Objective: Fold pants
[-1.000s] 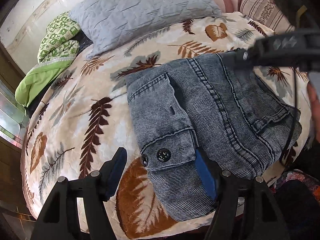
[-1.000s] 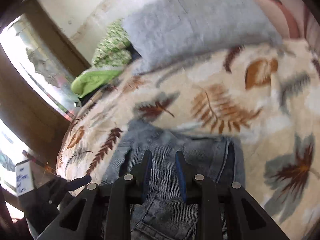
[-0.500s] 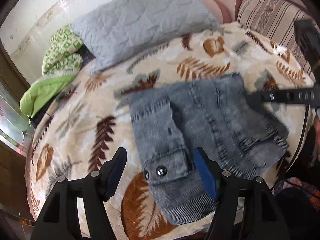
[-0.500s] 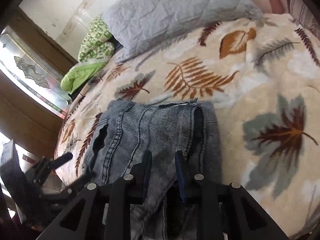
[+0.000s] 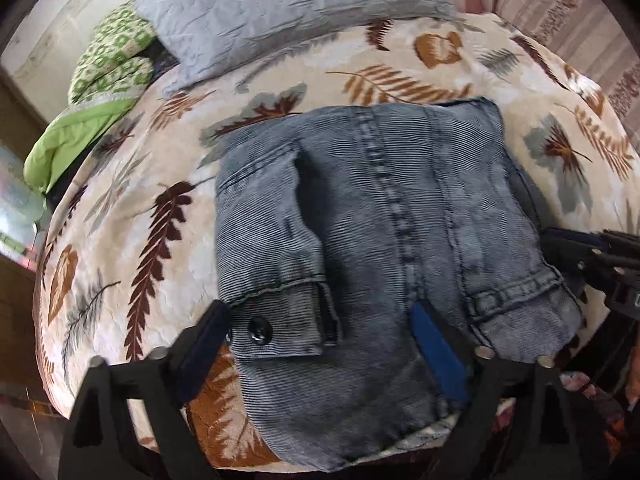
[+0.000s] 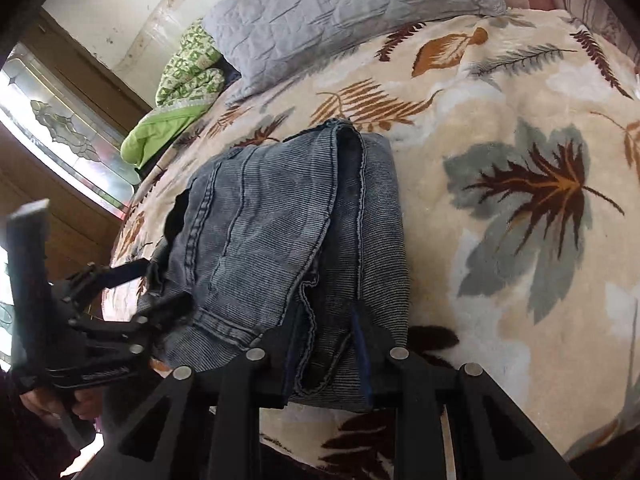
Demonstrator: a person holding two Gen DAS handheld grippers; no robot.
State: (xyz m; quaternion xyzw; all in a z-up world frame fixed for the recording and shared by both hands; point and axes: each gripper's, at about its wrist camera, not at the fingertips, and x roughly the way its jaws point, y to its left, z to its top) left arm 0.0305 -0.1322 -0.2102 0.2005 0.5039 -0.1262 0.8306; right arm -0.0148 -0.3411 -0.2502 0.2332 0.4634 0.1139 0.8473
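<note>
The grey-blue denim pants (image 5: 372,216) lie folded into a thick stack near the front edge of the leaf-patterned bed. My left gripper (image 5: 320,356) is open, its fingers straddling the near end of the stack by the waistband button (image 5: 260,326). It also shows in the right wrist view (image 6: 156,288) at the stack's left side. My right gripper (image 6: 326,360) has its jaws on either side of the folded layers of the pants (image 6: 288,220) at the stack's near right edge, holding them. It shows in the left wrist view (image 5: 580,256) at the right side of the stack.
A grey quilted pillow (image 5: 288,12) lies at the head of the bed. A green patterned quilt (image 5: 100,80) is bunched at the far left. A striped cushion (image 5: 568,4) is at the far right. The leaf blanket (image 5: 120,240) surrounds the pants. A wooden cabinet with glass (image 6: 60,128) stands left.
My right gripper drew back from over the far part of the pants to the stack's near right edge and now has folded layers between its jaws. The left gripper stayed open and came closer.
</note>
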